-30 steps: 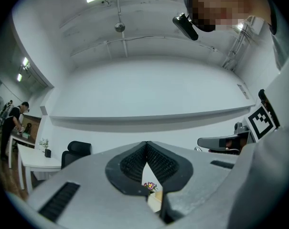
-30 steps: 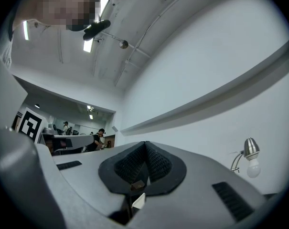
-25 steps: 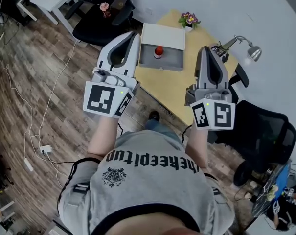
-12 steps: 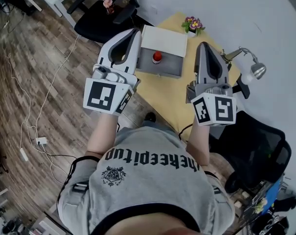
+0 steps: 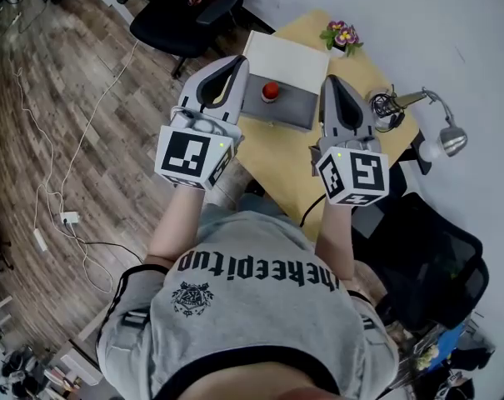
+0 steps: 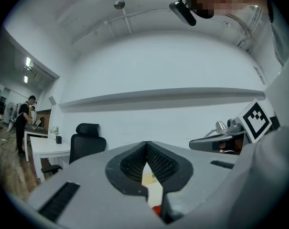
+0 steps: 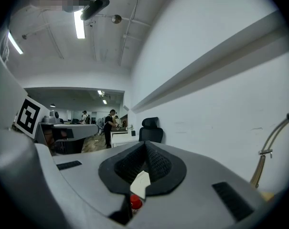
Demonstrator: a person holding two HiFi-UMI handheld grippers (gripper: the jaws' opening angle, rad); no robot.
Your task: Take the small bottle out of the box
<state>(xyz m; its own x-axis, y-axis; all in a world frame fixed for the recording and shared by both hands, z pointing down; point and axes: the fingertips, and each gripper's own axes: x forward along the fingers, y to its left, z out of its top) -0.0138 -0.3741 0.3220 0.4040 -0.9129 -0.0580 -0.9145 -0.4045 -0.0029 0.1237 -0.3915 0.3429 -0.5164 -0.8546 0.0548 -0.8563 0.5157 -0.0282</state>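
A small bottle with a red cap stands inside an open box with a grey tray and a raised white lid, on a yellow table. My left gripper is shut and empty, its tip just left of the box's lid. My right gripper is also shut and empty, just right of the box. In the left gripper view the jaws meet and the red cap shows below them. The right gripper view shows the cap under the white lid.
The yellow table also carries a small flower pot at its far edge and a desk lamp at the right. Black office chairs stand beyond the table and to my right. Cables lie on the wooden floor.
Both grippers have come down and forward and now flank the box, the right one shifted left toward it. The jaws stayed shut.
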